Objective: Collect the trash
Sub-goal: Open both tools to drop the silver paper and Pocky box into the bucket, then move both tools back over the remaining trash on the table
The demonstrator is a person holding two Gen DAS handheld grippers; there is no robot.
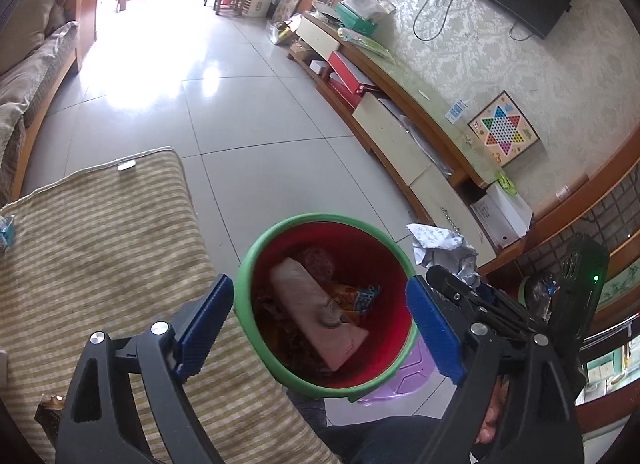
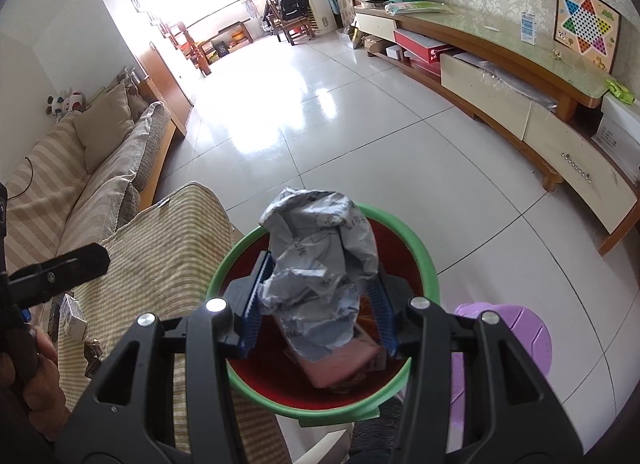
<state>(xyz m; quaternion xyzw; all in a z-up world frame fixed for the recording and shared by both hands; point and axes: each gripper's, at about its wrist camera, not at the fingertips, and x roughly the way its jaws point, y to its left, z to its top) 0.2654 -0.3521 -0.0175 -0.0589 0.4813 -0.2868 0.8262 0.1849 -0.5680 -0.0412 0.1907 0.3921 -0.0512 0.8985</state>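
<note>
Red bin holding pink box, right gripper jaws clamping crumpled paper above, left gripper jaws spread.

Left gripper: black plastic frame, triangular cut-outs, silver round screws.
Left fingers: ribbed blue pads.
Right gripper: same black frame, shiny screws.
Right fingers: blue, toothed edges.
Hand: bare skin.

Bright daylight from far doorway blows out, glare on floor tiles, fisheye-warped edges.
</note>
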